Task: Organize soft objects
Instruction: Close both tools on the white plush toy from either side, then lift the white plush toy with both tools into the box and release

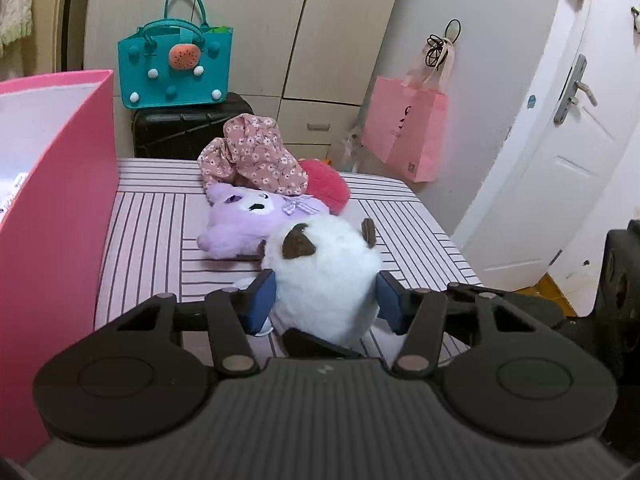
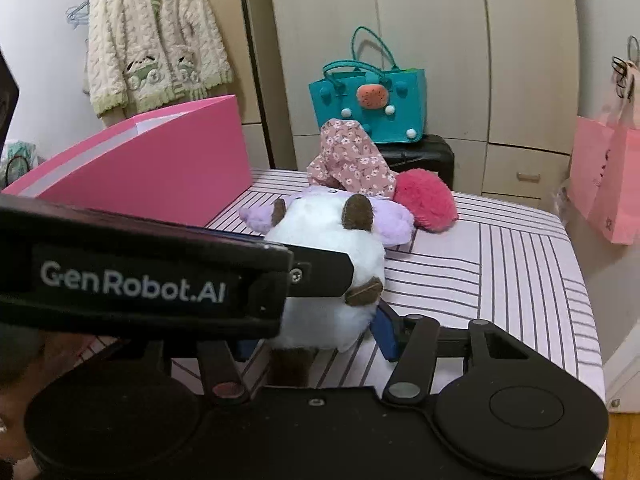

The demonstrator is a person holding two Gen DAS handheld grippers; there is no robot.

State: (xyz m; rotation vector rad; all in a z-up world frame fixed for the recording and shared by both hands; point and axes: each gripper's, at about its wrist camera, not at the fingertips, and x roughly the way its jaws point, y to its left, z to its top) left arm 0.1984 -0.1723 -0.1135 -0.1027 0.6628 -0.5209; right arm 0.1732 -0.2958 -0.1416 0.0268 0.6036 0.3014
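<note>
A white plush toy [image 1: 324,276] with brown ears lies on the striped bed [image 1: 152,240] near its front edge. My left gripper [image 1: 326,302] is shut on it, its blue pads pressing into both flanks. In the right wrist view the same white plush toy [image 2: 324,256] sits between the fingers of my right gripper [image 2: 314,338]. The right blue pad [image 2: 384,332] lies against the toy's lower side, and the left pad is mostly hidden behind the left gripper's housing [image 2: 132,280]. Behind lie a purple plush [image 1: 244,220], a floral cloth [image 1: 256,152] and a red fluffy cushion [image 1: 326,184].
An open pink box [image 1: 60,200] stands on the bed at the left. Beyond the bed a teal bag [image 1: 176,68] sits on a black suitcase [image 1: 180,132] before wardrobes. A pink paper bag [image 1: 408,128] hangs on the wall near a white door [image 1: 560,184].
</note>
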